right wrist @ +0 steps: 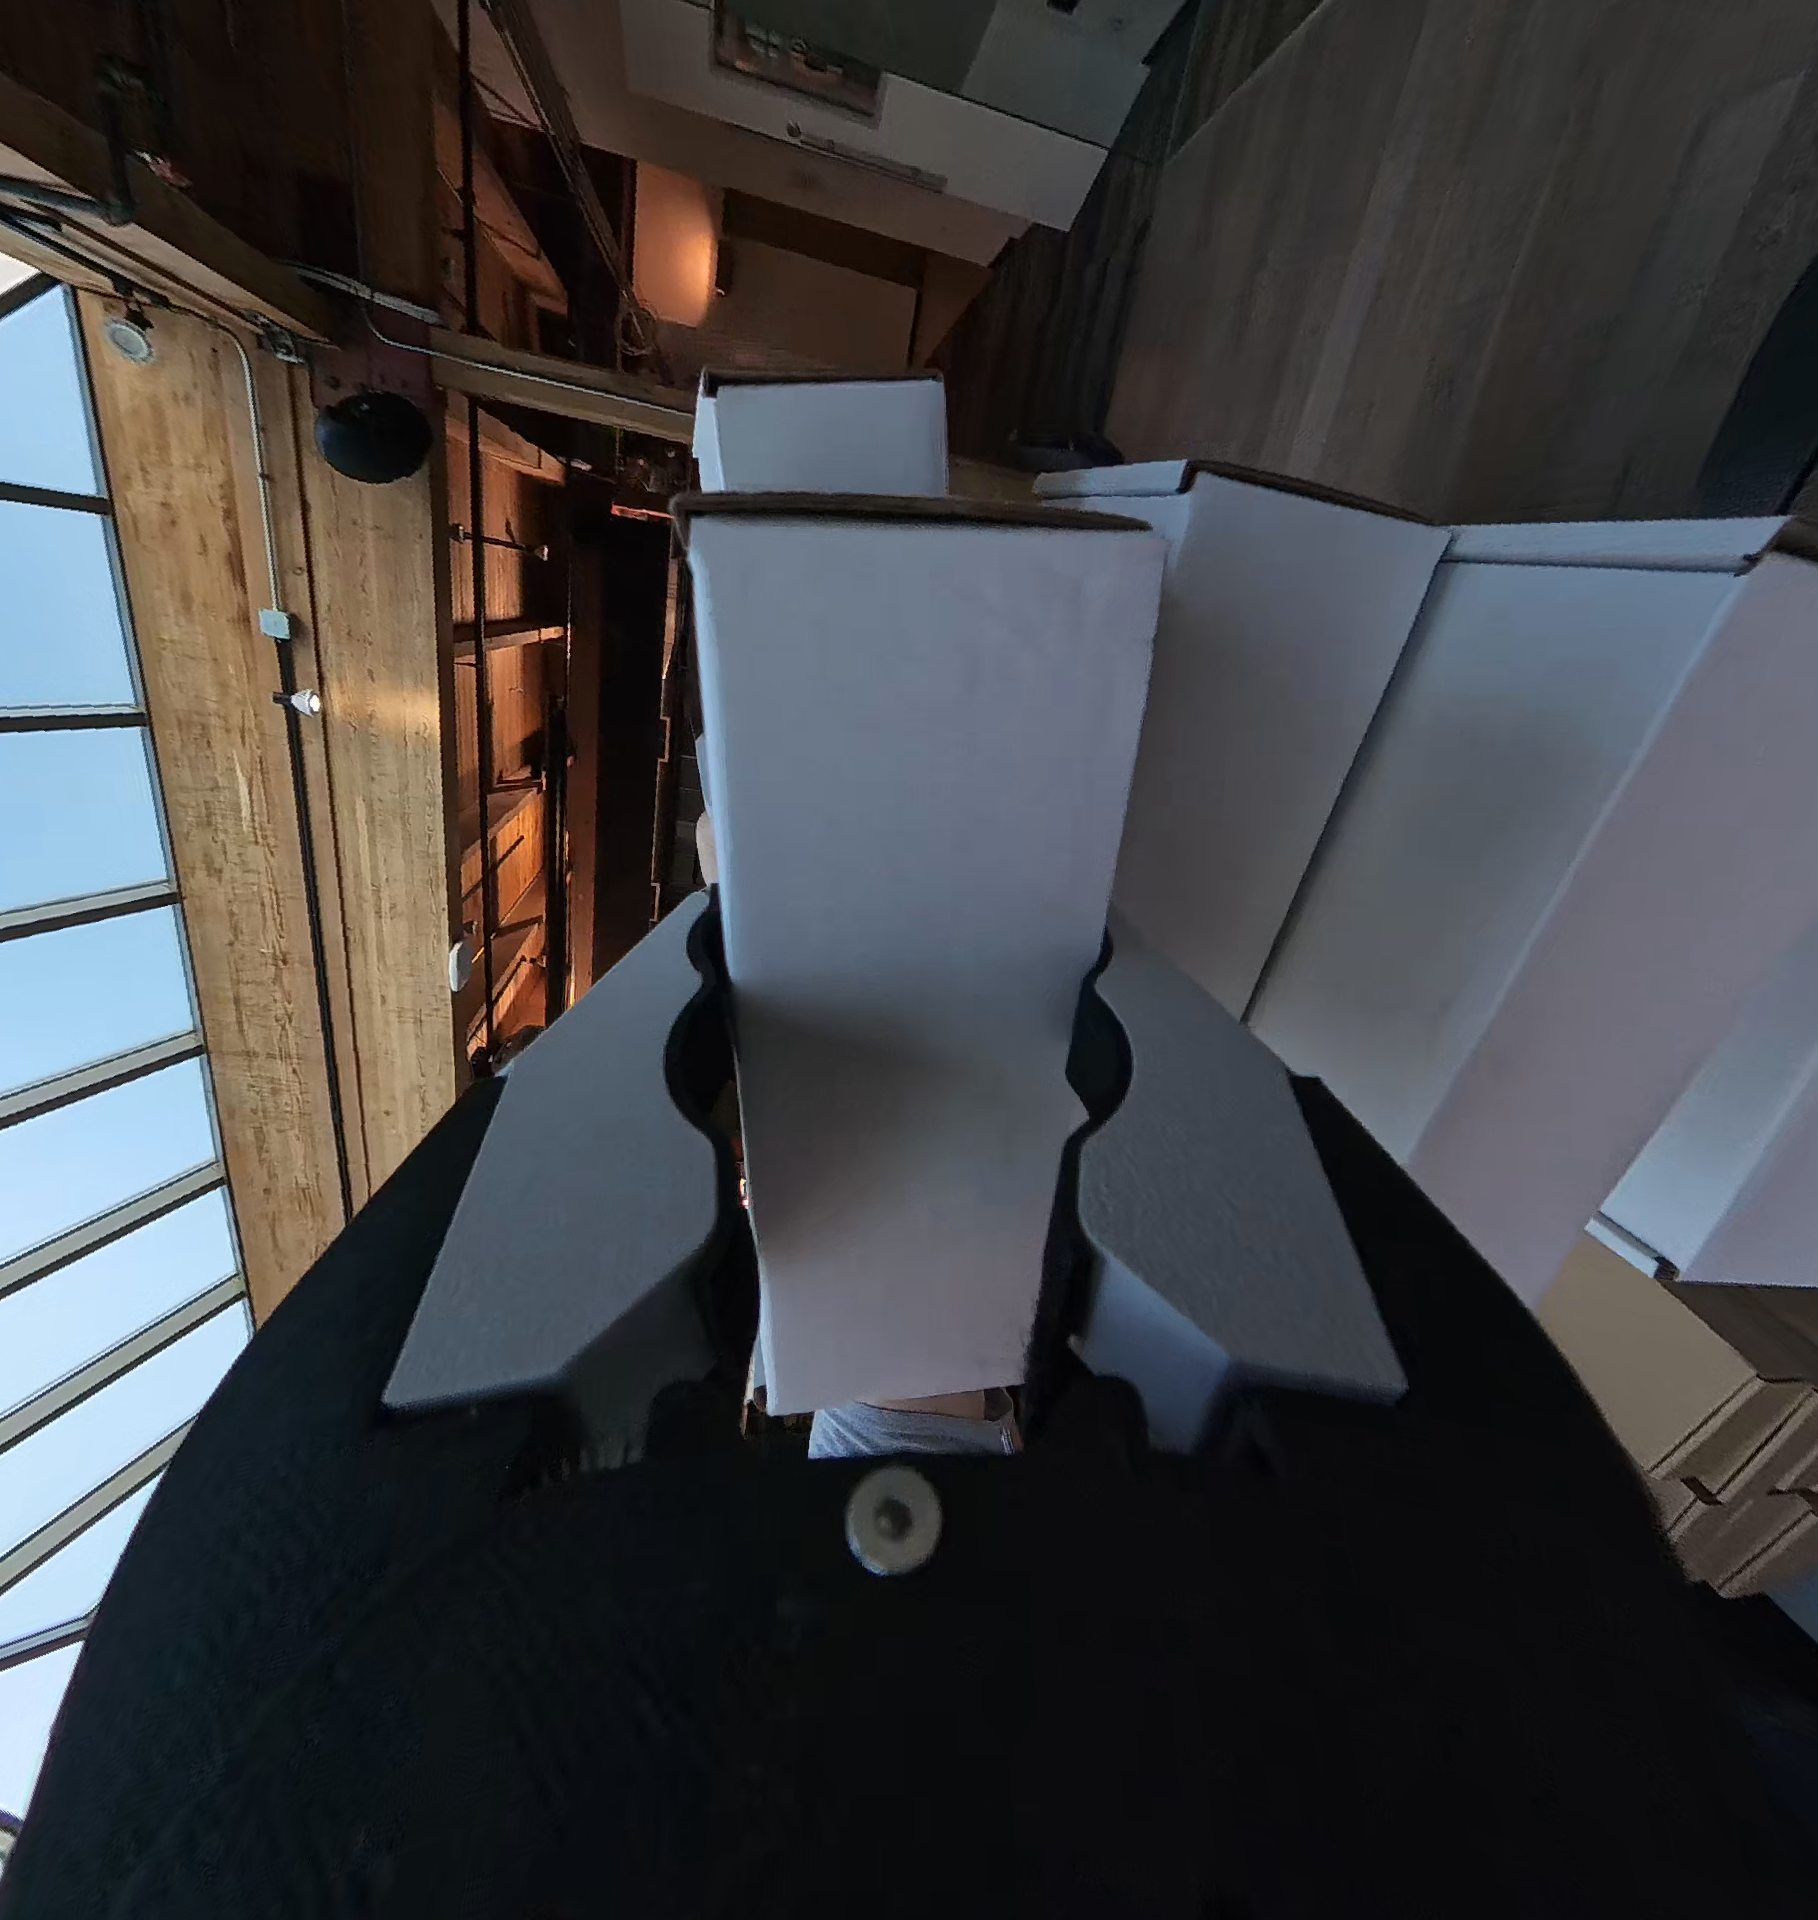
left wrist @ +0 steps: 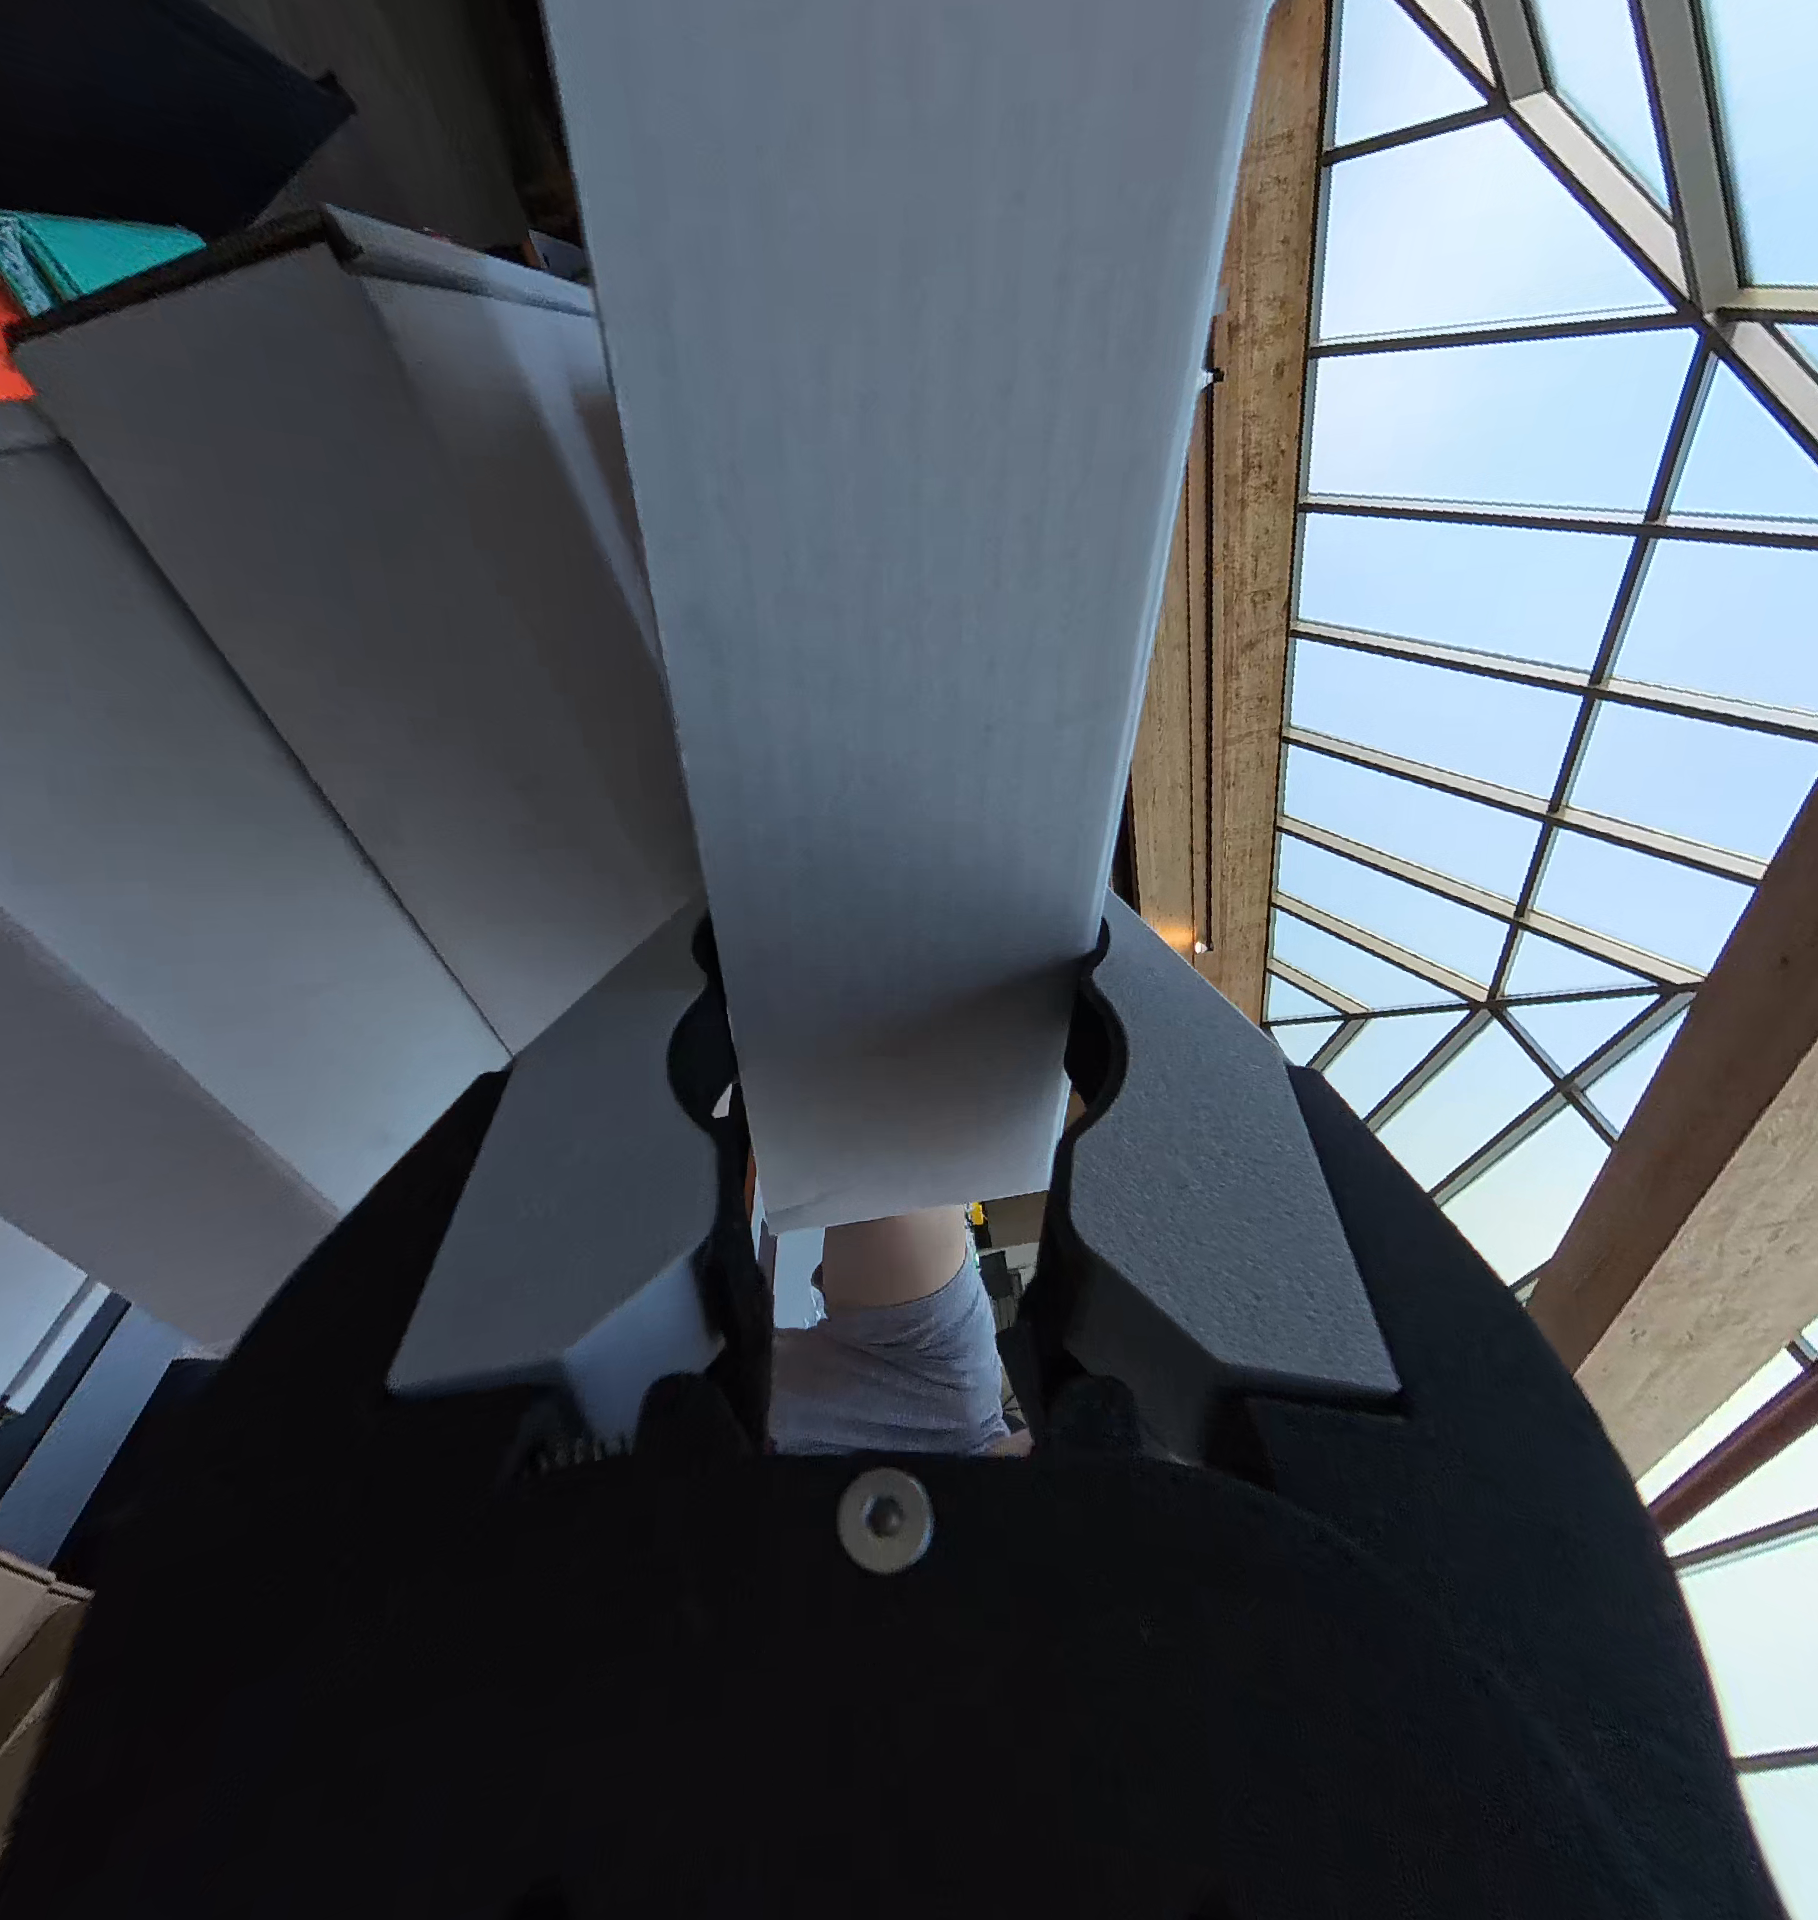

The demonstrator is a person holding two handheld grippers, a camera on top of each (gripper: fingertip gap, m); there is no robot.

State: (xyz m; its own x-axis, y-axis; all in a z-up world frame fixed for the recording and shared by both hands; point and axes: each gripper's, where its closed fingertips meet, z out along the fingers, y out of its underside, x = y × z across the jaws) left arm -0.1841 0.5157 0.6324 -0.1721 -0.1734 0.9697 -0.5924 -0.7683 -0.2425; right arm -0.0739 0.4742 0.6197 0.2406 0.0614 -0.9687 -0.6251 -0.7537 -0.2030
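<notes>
Left gripper (left wrist: 900,997): jaws clamped on white box (left wrist: 905,520), box projecting forward between fingers. Right gripper (right wrist: 900,997): jaws clamped on second white box (right wrist: 926,779); more white cartons (right wrist: 1404,810) just right.

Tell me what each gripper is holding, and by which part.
The left gripper is shut on a white box, gripping its near end by the two sides. The right gripper grips a white box the same way.
</notes>
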